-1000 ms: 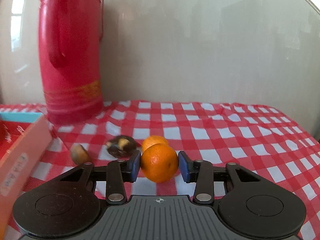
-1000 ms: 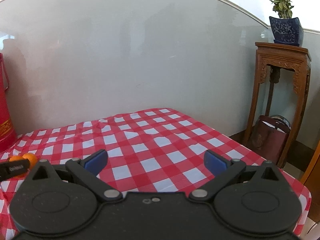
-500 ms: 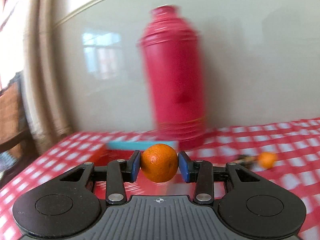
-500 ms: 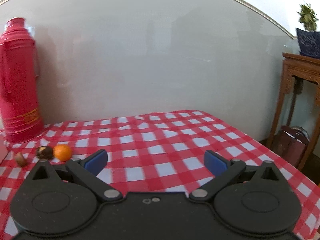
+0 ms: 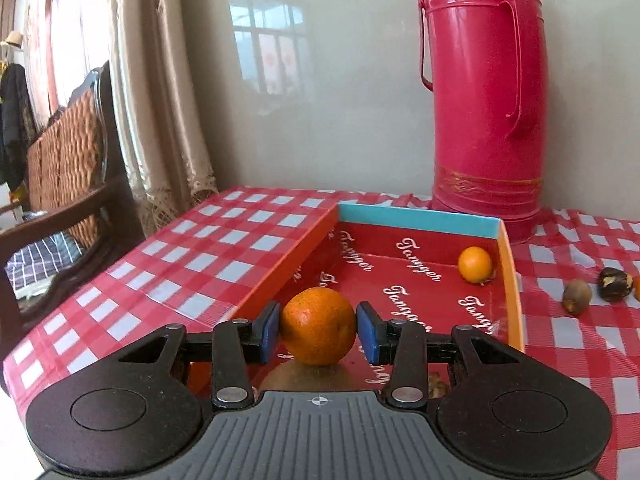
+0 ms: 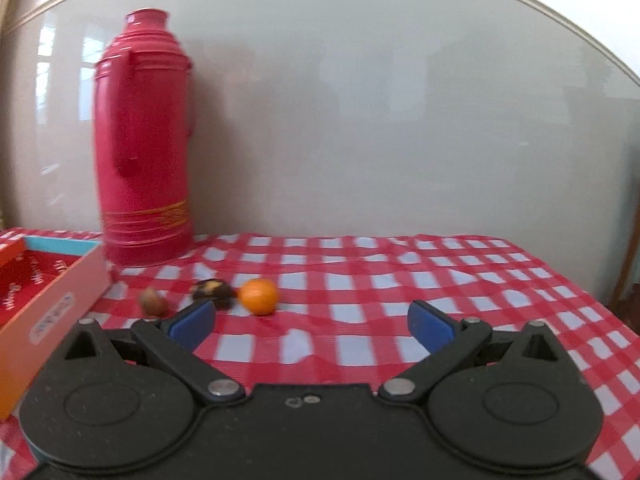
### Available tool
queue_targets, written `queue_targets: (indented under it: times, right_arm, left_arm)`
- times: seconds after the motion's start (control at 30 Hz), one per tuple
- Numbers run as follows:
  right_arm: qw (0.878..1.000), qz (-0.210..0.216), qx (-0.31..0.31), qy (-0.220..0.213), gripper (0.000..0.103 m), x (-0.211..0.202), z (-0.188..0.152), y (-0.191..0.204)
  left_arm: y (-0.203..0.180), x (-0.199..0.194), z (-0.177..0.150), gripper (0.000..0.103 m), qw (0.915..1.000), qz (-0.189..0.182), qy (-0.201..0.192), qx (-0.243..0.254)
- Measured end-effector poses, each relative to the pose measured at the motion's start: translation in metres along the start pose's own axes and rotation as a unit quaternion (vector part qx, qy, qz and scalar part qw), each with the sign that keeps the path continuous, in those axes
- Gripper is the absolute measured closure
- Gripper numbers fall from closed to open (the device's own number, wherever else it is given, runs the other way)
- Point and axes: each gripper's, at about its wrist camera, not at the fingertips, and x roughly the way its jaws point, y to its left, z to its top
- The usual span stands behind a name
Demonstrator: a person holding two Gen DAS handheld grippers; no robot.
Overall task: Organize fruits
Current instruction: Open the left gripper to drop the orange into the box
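My left gripper (image 5: 318,333) is pinching a mandarin orange (image 5: 318,330) between its blue pads (image 5: 270,330), one pad pressed to each side of the fruit. I see it held over the near end of the open red box (image 5: 420,276), whose floor is printed with white script and whose far wall has a light blue rim. A second, smaller mandarin (image 5: 475,264) lies inside that box in its far right corner, just beside the orange side wall. Behind the box stands a tall pink thermos flask (image 5: 486,100) against the pale wall, on the red-and-white checked tablecloth (image 5: 192,264). To the right of the box, on the cloth, I can make out a small brown fruit (image 5: 576,297) and a darker, mottled one (image 5: 615,279) near each other; what they are exactly I cannot tell. My right gripper (image 6: 312,322) is spread wide with nothing between its fingers, hanging above the cloth. From its camera I see a loose mandarin (image 6: 259,295) on the cloth ahead, touching or just beside the dark mottled fruit (image 6: 212,290) on its left, with the brown fruit (image 6: 152,301) further left, near the box's outer wall (image 6: 52,312). The flask (image 6: 142,140) stands at far left there, slightly blurred.
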Motion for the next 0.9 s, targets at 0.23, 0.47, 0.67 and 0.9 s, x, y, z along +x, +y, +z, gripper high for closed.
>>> queue_targets:
  times: [0.23, 0.47, 0.67, 0.9]
  right_arm:
    - [0.999, 0.049, -0.004, 0.009, 0.006, 0.004, 0.001, 0.020]
    - [0.996, 0.089, -0.011, 0.019, 0.006, 0.011, 0.002, 0.038]
    - [0.992, 0.116, -0.021, 0.032, 0.006, 0.021, 0.003, 0.053]
    - [0.986, 0.151, -0.035, 0.054, 0.014, 0.039, 0.006, 0.074]
  left_arm:
    - [0.013, -0.011, 0.000, 0.020, 0.9990, 0.033, -0.019, -0.023]
    - [0.042, -0.021, -0.003, 0.010, 0.9967, 0.047, -0.015, -0.064]
    - [0.068, -0.032, -0.014, 0.007, 0.9929, 0.060, -0.012, -0.102]
    - [0.097, -0.028, -0.022, 0.004, 0.9869, 0.101, -0.005, -0.126]
